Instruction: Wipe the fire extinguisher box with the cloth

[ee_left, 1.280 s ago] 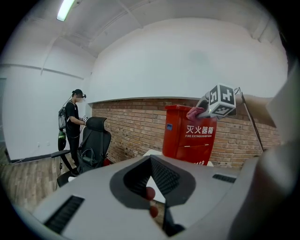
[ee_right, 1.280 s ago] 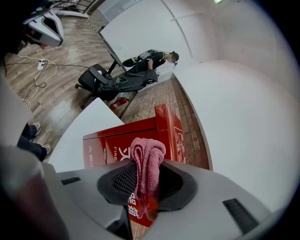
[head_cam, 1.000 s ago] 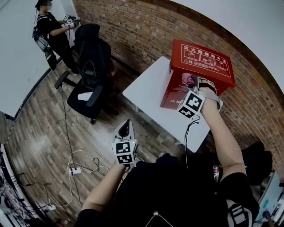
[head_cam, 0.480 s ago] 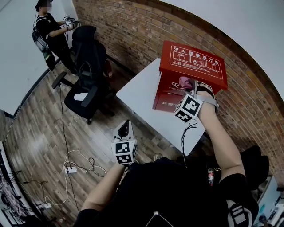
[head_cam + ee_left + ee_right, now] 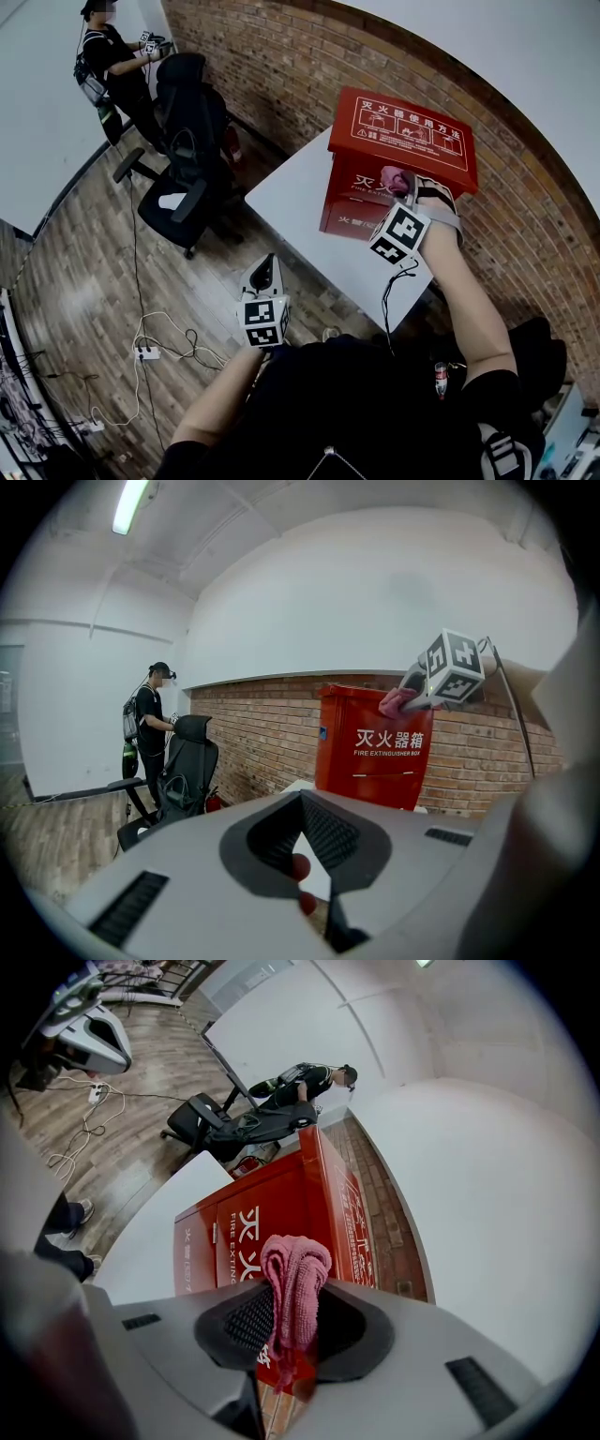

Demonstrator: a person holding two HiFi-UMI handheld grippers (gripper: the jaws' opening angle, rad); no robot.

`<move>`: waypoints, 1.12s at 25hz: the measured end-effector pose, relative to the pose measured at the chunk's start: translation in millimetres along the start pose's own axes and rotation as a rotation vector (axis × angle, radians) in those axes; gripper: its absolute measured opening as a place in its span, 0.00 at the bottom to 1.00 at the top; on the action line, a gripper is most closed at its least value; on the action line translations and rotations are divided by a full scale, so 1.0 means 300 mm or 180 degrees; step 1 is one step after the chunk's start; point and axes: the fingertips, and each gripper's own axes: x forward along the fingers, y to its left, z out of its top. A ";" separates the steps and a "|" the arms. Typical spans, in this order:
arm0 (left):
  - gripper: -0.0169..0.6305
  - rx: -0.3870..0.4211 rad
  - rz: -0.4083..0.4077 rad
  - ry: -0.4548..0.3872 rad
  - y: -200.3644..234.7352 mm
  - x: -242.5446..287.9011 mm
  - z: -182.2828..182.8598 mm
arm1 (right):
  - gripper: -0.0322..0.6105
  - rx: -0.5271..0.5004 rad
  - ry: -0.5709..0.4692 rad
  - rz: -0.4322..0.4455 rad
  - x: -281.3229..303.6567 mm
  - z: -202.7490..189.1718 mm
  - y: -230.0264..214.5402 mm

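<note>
The red fire extinguisher box (image 5: 398, 155) stands on a white table (image 5: 286, 202) against the brick wall. My right gripper (image 5: 405, 185) is at the upper front of the box, shut on a bunched pink cloth (image 5: 395, 178) that rests against the box front just below the lid. In the right gripper view the cloth (image 5: 293, 1283) sticks up between the jaws of the right gripper (image 5: 291, 1335), with the box (image 5: 253, 1213) close behind. My left gripper (image 5: 264, 275) hangs low near my body, away from the table, jaws together with nothing in them. The left gripper view shows the box (image 5: 375, 752) ahead.
A black office chair (image 5: 187, 159) stands left of the table. A person (image 5: 112, 66) with grippers stands at the far left by the white wall. Cables and a power strip (image 5: 145, 353) lie on the wooden floor. A bottle (image 5: 440, 378) stands under the table's near end.
The head view has shifted, so the box sits further left in frame. My right gripper stays with the cloth at the box's upper front. The left gripper has not moved.
</note>
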 end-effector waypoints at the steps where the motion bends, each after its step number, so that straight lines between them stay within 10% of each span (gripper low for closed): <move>1: 0.07 -0.0001 0.0013 0.0000 -0.002 -0.001 -0.001 | 0.21 -0.0023 0.0004 0.0001 0.001 -0.001 0.001; 28: 0.07 -0.0044 0.0195 0.0072 -0.014 -0.010 -0.039 | 0.21 -0.0076 0.0029 0.0415 0.100 -0.023 0.180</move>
